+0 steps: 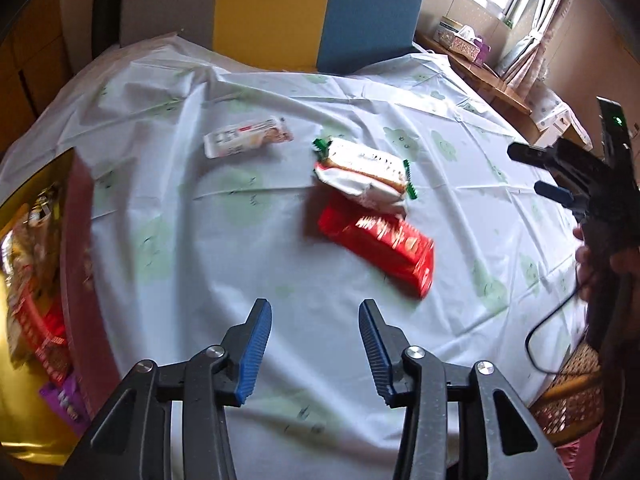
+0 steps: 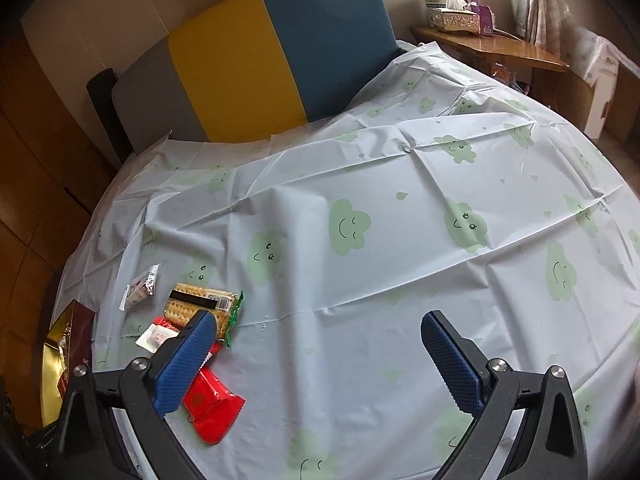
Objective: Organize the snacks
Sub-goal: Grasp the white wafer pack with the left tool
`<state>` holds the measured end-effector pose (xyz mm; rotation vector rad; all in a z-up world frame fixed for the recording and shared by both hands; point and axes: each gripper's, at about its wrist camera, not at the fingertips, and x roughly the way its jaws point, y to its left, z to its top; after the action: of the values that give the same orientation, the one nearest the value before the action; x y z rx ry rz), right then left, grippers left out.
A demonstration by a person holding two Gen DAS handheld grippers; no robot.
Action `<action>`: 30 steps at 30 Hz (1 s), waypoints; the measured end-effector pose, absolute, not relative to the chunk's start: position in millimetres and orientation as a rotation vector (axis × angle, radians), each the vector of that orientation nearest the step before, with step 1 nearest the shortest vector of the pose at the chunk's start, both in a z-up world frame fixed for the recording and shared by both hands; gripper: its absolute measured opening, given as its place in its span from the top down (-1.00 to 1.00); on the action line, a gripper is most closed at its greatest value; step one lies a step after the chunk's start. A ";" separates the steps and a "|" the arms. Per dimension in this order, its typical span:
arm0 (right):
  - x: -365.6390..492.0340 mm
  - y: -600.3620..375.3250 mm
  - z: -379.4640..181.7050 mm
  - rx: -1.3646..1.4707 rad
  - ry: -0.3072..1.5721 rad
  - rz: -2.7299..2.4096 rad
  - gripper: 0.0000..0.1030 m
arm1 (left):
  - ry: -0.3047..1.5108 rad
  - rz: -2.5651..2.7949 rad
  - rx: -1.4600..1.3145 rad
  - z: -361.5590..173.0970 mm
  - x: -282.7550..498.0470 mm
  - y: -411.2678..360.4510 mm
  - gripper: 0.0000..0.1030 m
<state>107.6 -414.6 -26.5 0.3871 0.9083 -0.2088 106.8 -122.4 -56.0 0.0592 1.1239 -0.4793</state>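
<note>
A red snack pack (image 1: 380, 246) lies mid-table, with a white cracker pack with green ends (image 1: 366, 174) leaning on its far end. A small white bar (image 1: 246, 138) lies further left. My left gripper (image 1: 316, 344) is open and empty, hovering just short of the red pack. The red box with a gold inside (image 1: 76, 264) holds several snacks at the left. My right gripper (image 2: 320, 360) is open and empty over bare cloth; it also shows in the left wrist view (image 1: 532, 172). In the right wrist view the red pack (image 2: 212, 408), cracker pack (image 2: 204, 304), bar (image 2: 140, 284) and box (image 2: 76, 344) sit at the left.
The table wears a pale cloth with green clouds (image 2: 400, 240). A grey, yellow and blue chair back (image 2: 280, 60) stands behind it. A wooden shelf with tissue boxes (image 2: 456, 16) is at the far right. A black cable (image 1: 552, 332) hangs by the right hand.
</note>
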 end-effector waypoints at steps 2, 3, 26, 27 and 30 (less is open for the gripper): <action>107.7 -412.0 -25.3 0.381 0.908 -0.196 -1.00 | 1.134 -0.482 0.030 -55.5 117.8 -127.3 0.10; 107.8 -411.0 -25.1 0.380 0.909 -0.192 -1.00 | 1.133 -0.481 0.021 -54.3 120.7 -128.3 0.10; 107.9 -401.9 -25.8 0.391 0.939 -0.125 -1.00 | 1.041 -0.421 0.555 -78.9 260.3 -165.5 -0.20; 108.0 -401.9 -25.7 0.392 0.939 -0.123 -1.00 | 1.040 -0.430 0.580 -83.3 264.4 -168.8 -0.20; 108.1 -401.6 -25.3 0.392 0.937 -0.121 -1.00 | 1.042 -0.451 0.594 -90.5 273.7 -173.5 -0.20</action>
<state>108.1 -401.6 -25.3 0.3922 0.9375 -0.1213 273.7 -173.5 -90.5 0.5938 1.0421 -0.4508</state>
